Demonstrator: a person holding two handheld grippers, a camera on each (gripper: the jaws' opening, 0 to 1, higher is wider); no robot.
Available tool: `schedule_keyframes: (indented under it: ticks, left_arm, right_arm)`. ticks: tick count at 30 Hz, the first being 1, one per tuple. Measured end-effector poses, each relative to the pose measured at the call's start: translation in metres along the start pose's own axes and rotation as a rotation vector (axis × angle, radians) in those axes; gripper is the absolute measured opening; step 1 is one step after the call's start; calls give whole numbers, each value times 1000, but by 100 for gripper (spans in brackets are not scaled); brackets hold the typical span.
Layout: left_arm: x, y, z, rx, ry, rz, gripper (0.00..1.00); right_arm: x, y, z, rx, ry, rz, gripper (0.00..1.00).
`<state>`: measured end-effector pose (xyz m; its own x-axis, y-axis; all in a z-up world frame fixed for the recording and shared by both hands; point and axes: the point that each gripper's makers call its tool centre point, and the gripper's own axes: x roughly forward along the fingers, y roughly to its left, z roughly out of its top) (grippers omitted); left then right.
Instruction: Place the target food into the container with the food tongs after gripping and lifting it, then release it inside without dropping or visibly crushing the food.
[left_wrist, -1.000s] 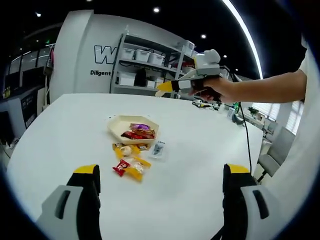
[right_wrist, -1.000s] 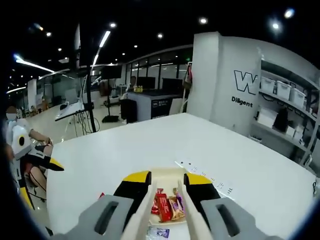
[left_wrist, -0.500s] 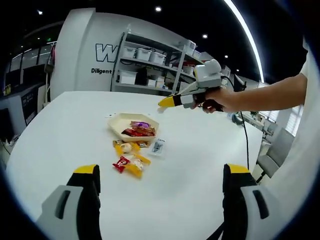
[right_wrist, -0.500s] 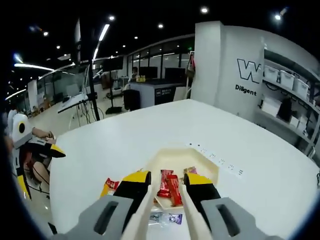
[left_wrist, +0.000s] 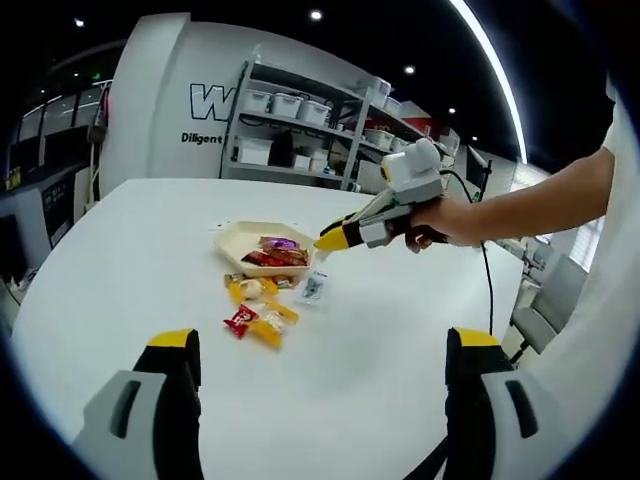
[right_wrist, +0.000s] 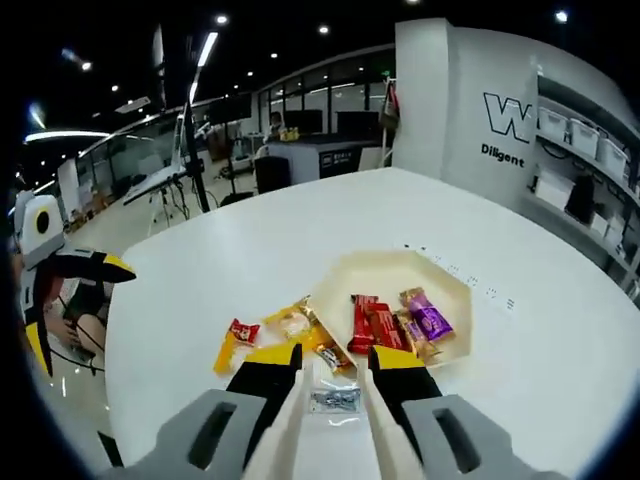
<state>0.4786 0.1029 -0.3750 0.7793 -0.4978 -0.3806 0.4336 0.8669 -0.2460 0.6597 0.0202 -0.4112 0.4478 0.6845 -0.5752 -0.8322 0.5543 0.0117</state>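
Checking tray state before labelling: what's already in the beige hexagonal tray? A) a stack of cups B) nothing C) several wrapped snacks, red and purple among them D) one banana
C: in the right gripper view the beige tray holds red wrapped snacks and a purple one; more wrapped snacks lie on the white table beside it.

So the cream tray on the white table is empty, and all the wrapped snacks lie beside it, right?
Not quite. The cream tray already holds several wrapped snacks, red ones and a purple one, as the right gripper view shows. Other wrapped snacks do lie beside it on the white table.
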Motion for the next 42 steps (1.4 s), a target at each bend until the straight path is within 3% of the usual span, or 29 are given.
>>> schedule_keyframes:
  ticks: [8, 18, 30, 42]
  left_arm:
    - [-1, 2, 1, 1, -2, 4, 99]
    - [-2, 0, -2, -4, 8, 0, 99]
    - [-6, 4, -2, -6, 16, 11, 99]
    - [-2, 2, 2, -10, 9, 1, 99]
  right_arm:
    - [11, 19, -14, -30, 32, 36, 22]
    - [15, 35, -49, -32, 111, 66, 22]
    - [23, 45, -68, -47, 153, 95, 23]
    - [12, 45, -77, -24, 161, 115, 22]
